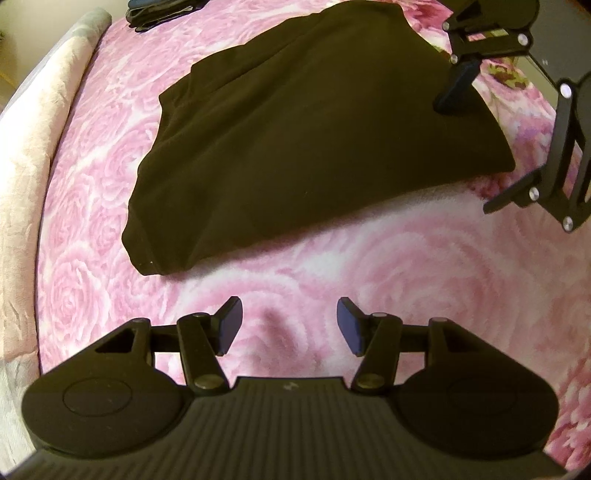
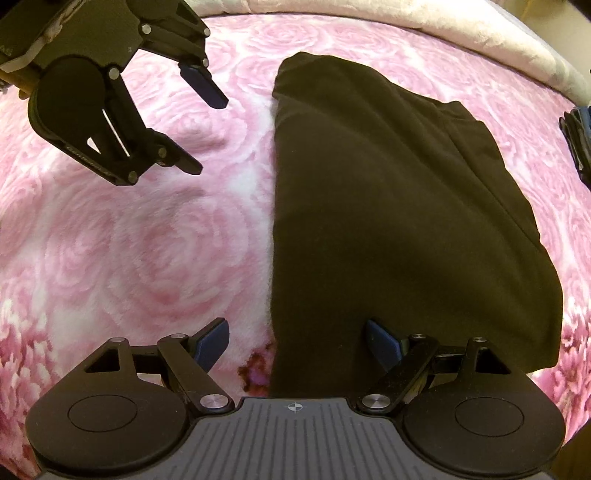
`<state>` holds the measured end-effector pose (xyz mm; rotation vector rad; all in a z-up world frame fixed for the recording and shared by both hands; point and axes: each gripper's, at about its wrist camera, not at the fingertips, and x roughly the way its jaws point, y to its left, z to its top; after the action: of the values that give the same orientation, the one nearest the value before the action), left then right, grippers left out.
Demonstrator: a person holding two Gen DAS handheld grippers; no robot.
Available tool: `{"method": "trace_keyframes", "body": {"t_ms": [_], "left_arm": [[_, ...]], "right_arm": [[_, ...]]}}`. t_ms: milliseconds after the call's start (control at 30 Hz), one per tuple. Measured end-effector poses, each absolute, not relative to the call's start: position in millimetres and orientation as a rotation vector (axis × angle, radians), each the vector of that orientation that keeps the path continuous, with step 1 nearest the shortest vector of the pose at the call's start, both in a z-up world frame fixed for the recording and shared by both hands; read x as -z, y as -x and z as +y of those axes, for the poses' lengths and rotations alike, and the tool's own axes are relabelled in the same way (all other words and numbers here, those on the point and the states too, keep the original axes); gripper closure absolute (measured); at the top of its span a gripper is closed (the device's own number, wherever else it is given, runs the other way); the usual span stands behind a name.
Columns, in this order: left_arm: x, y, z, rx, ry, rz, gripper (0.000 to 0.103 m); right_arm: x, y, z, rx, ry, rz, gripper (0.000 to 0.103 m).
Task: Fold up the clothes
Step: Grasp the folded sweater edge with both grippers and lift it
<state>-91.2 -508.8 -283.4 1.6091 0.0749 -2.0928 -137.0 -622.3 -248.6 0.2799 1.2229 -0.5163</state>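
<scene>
A black garment point(image 1: 295, 133) lies folded in a long slab on the pink rose-patterned blanket point(image 1: 369, 266). My left gripper point(image 1: 290, 325) is open and empty above bare blanket, just short of the garment's near edge. In the right wrist view the garment point(image 2: 399, 206) runs from near to far. My right gripper point(image 2: 295, 343) is open and empty, straddling the garment's left edge at its near end. The right gripper also shows in the left wrist view point(image 1: 476, 144), over the garment's right end. The left gripper shows in the right wrist view point(image 2: 210, 129), over blanket left of the garment.
A cream blanket point(image 1: 33, 155) is bunched along the bed's edge, also in the right wrist view point(image 2: 443, 26). A dark pile of folded clothes point(image 1: 159, 11) lies at the far end of the bed, also at the right wrist view's right edge point(image 2: 576, 136).
</scene>
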Motion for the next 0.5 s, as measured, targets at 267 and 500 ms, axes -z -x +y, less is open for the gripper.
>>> {"method": "trace_keyframes", "body": {"t_ms": [267, 500], "left_arm": [[295, 104, -492, 2.142, -1.664, -0.298, 0.037], [327, 118, -485, 2.161, -1.694, -0.784, 0.032]], "right_arm": [[257, 137, -625, 0.453, -0.204, 1.271, 0.019], [239, 164, -644, 0.465, -0.279, 1.207, 0.082]]}}
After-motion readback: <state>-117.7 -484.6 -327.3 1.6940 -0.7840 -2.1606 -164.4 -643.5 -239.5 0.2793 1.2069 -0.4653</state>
